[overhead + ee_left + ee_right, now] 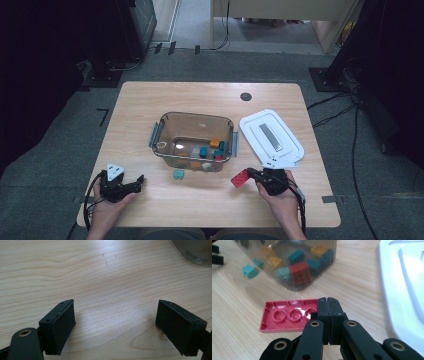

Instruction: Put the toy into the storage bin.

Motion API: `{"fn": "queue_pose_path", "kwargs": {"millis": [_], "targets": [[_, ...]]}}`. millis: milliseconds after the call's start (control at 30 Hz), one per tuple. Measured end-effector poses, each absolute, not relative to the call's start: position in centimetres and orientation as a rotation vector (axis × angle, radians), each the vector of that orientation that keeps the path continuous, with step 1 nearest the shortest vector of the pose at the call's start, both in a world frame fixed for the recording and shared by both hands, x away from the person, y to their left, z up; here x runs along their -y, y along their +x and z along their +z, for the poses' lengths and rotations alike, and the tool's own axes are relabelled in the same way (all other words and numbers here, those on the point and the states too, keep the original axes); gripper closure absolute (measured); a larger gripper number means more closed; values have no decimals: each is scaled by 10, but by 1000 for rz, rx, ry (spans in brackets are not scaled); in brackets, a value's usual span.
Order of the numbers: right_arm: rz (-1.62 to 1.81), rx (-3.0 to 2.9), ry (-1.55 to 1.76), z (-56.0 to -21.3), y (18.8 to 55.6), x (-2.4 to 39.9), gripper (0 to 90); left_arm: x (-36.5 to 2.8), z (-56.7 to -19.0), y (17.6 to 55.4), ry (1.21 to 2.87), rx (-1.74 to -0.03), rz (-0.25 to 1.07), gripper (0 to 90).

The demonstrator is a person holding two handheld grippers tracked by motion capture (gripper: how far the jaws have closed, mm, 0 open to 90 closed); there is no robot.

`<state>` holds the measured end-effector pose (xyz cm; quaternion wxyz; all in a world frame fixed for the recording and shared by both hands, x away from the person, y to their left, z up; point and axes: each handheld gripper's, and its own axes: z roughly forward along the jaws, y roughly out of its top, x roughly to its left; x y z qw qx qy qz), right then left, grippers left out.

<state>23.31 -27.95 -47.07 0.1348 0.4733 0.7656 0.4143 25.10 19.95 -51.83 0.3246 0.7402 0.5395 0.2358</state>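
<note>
Red brick [287, 316], a flat plate with its hollow underside turned toward the right gripper's camera, is pinched at one end by the right gripper [329, 302], whose jaws are clamped together on the plate's edge wall. The plate's long axis runs sideways out of the jaws, toward the person's left, so most of it hangs free on that side. In the high view the brick [239, 178] sits above the tabletop's [200, 200] near edge, right of middle, with the right gripper [252, 174] just behind it.

Next out, the clear bin [194, 141] stands at the middle of the tabletop, up and to the left of the held plate; its near right corner is the closest part. Several coloured bricks already lie inside it. I judge the coming move to be a short carry forward and left over the bin's near wall, where the overhanging end could catch the rim.

A teal brick [178, 174] lies loose just outside the bin's near wall. The left gripper [134, 183] rests by the near left corner, jaws wide apart and empty, farther from the bin. A white lid [270, 137] lies to the bin's right.
</note>
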Motion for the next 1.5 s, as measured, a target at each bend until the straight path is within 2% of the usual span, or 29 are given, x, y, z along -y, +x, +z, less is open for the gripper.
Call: {"fn": "queue_pose_path", "kwargs": {"millis": [533,833,1100,1267,1300,1333,1433,1500], "targets": [[1257,-2233,1264,-405,252,288,900,-199,-518,251,1940,-1415,619,159],[1285,-2235,1196,-367,269,270,900,-199,-518,251,1939,-1415,619,159],[1296,-2277,1163,-364,300,229,900,-200,-518,251,1939,-1414,619,159],[1239,-2313,1177,-374,317,205,896,-200,-518,251,1939,-1414,619,160],[1233,-2323,1187,-377,319,202,867,-200,-518,251,1939,-1414,619,160],[1236,-2332,1197,-379,321,200,800,-200,-518,251,1939,-1414,620,160],[1222,-2350,1182,-381,319,197,754,-199,-518,250,1940,-1411,621,163],[1219,-2336,1173,-380,315,198,710,-200,-518,248,1931,-1403,628,230]]}}
